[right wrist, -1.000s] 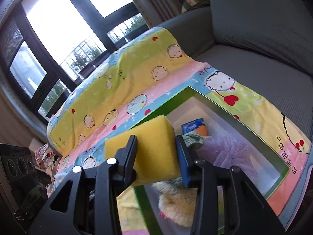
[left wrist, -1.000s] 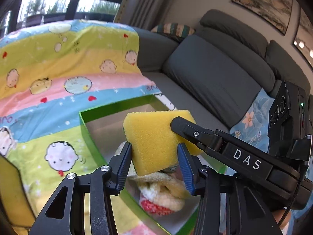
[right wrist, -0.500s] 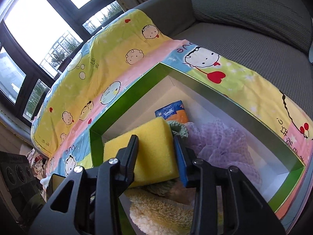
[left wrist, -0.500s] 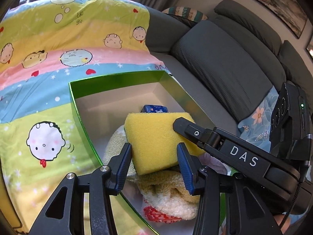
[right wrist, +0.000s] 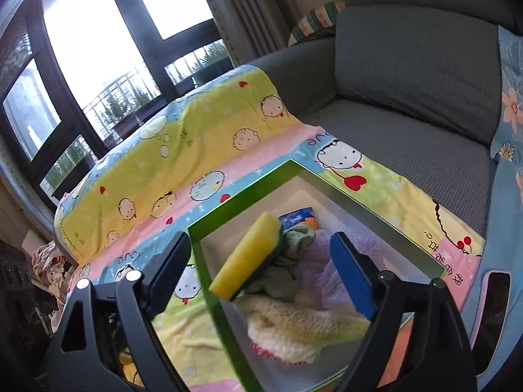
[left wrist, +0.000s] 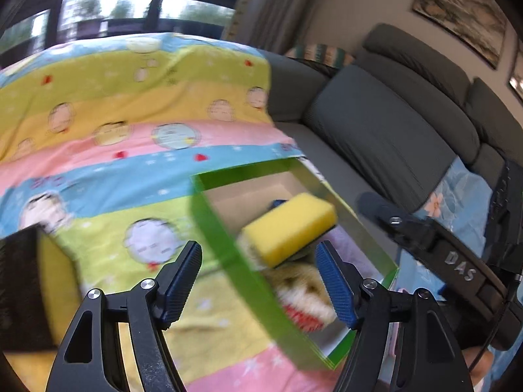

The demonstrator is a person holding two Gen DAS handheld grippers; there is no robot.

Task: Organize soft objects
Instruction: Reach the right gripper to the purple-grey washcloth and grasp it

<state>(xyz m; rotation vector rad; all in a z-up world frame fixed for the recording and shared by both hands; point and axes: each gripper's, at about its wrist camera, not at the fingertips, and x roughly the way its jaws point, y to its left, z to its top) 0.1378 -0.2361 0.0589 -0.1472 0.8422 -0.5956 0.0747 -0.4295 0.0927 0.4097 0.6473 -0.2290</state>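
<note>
A yellow sponge (left wrist: 289, 225) with a dark green scouring side lies tilted on the heap inside the green-rimmed box (left wrist: 228, 238). My left gripper (left wrist: 258, 264) hangs above the box's near edge, its jaws opening, the pads clear of the sponge. In the right wrist view the sponge (right wrist: 248, 261) rests on a green cloth (right wrist: 295, 240). My right gripper (right wrist: 260, 245) is over the box (right wrist: 359, 202), its jaws opening wide and nothing pressed between them. A fluffy yellow-white towel (right wrist: 294, 323), lilac mesh (right wrist: 327, 261) and a blue tissue pack (right wrist: 299, 215) also lie in the box.
The box sits on a cartoon-print blanket (right wrist: 196, 137) spread over a grey sofa (right wrist: 408, 75). A blue floral cloth (right wrist: 510, 114) hangs at the right. A blurred black-and-yellow block (left wrist: 36, 294) lies at the left of the left wrist view. Windows (right wrist: 98, 32) stand behind.
Both grippers have let go of the yellow sponge, spread their jaws and drawn back. The sponge has dropped onto the heap in the box.
</note>
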